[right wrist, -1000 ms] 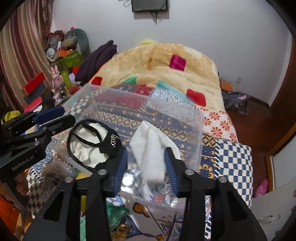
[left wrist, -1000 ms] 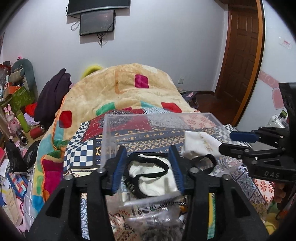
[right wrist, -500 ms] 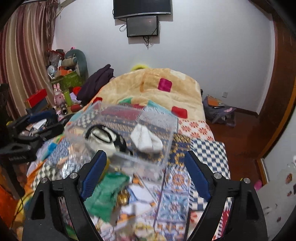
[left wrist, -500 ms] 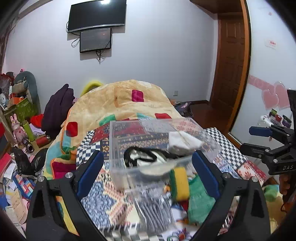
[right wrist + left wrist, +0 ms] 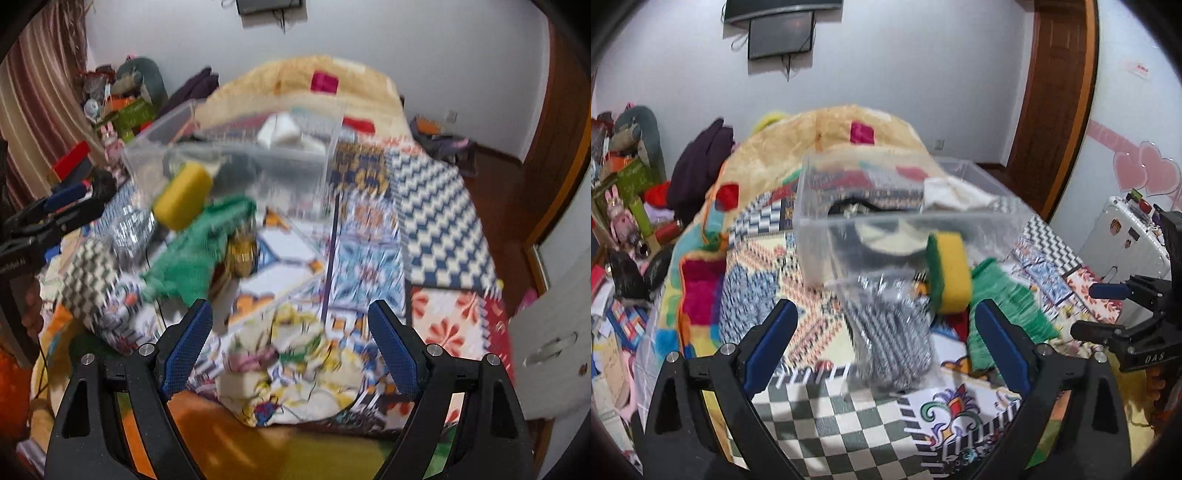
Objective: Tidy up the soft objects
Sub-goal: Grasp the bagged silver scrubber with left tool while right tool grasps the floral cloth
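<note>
A clear plastic bin (image 5: 849, 229) stands on the bed and holds a white cloth (image 5: 955, 192) and a black-edged pouch (image 5: 857, 206). In front of it lie a yellow-green sponge (image 5: 951, 269), a green cloth (image 5: 1008, 314) and a bagged grey striped item (image 5: 890, 325). My left gripper (image 5: 882, 347) is open and empty, above the bagged item. My right gripper (image 5: 290, 343) is open and empty, back from the bin (image 5: 236, 162), over a crumpled floral cloth (image 5: 295, 365). The sponge (image 5: 183, 201) and green cloth (image 5: 195, 254) lie to its left.
The bed carries a patchwork cover (image 5: 436, 206) and an orange blanket (image 5: 827, 140). Cluttered toys and boxes (image 5: 624, 192) line the left side. A wooden door (image 5: 1060, 85) and a white cabinet (image 5: 1126, 229) stand to the right.
Both grippers opened, let go of the items in the bin, and pulled back and down toward the near end of the bed. The white cloth and pouch stay in the bin.
</note>
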The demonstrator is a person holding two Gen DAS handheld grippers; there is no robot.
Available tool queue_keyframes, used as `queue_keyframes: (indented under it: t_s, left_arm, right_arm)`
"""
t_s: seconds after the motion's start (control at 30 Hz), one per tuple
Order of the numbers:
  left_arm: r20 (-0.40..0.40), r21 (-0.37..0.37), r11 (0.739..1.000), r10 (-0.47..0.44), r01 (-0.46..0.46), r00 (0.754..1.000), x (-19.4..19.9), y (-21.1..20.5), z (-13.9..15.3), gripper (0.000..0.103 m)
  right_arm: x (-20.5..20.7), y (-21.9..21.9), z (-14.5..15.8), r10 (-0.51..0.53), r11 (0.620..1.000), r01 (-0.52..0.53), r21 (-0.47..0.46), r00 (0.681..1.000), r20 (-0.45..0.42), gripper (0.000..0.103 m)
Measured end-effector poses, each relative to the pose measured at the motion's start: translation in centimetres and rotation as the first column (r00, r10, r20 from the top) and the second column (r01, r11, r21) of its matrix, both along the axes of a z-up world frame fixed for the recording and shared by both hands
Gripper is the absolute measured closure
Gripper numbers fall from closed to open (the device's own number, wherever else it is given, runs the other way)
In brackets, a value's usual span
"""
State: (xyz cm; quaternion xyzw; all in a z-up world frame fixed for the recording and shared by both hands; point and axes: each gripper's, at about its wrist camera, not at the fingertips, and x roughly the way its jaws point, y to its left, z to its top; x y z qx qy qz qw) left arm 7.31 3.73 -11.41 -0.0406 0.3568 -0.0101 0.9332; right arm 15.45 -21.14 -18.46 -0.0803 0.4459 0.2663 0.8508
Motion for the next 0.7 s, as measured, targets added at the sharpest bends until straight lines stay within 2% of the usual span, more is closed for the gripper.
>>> queue_keyframes:
  t_s: [0.17,0.27,0.33,0.37,0.43,0.47,0.53,0.63,0.7]
  left_arm:
    - [-0.043,-0.006,1.0,0.021,-0.021,0.999,0.2,0.6,-1.9,0.006]
    - [-0.061,-0.012,1.0,0.014,-0.015,0.998,0.5,0.5,-2.6,0.018]
    - [-0.074,-0.015,1.0,0.008,-0.01,0.997,0.8,0.5,-3.0,0.027]
    - [-0.078,-0.016,1.0,0.008,-0.01,0.997,1.0,0.5,-3.2,0.029]
    - [-0.087,-0.024,1.0,0.003,-0.005,0.996,1.1,0.5,-3.5,0.04]
    - [-0.09,-0.03,1.0,-0.002,-0.001,0.996,1.1,0.5,-3.6,0.043]
    - [-0.097,-0.048,0.999,-0.015,0.01,0.995,1.1,0.6,-3.8,0.056]
    - [-0.089,-0.053,0.999,-0.013,0.008,0.996,0.9,0.6,-3.8,0.065]
    - [-0.08,-0.046,0.999,-0.01,0.007,0.997,0.7,0.5,-3.7,0.07]
  right_arm:
    - [0.0,0.6,-2.0,0.026,0.999,-0.028,-0.03,0.998,-0.053,0.019]
    - [0.0,0.6,-2.3,0.022,0.999,-0.024,-0.034,0.998,-0.056,0.023]
    - [0.2,0.4,-2.5,0.021,0.999,-0.023,-0.032,0.998,-0.058,0.037]
    - [0.2,0.4,-2.5,0.017,0.999,-0.019,-0.033,0.999,-0.049,0.04]
    - [0.2,0.2,-2.4,0.014,1.0,-0.016,-0.027,0.999,-0.041,0.055]
    - [0.2,0.3,-2.4,0.012,1.0,-0.013,-0.026,0.999,-0.037,0.058]
    - [0.3,0.2,-2.3,0.009,1.0,-0.009,-0.023,0.999,-0.032,0.07]
    - [0.3,0.2,-2.1,0.007,1.0,-0.008,-0.015,1.0,-0.03,0.08]
    - [0.3,0.1,-1.9,0.005,1.0,-0.005,-0.01,1.0,-0.017,0.082]
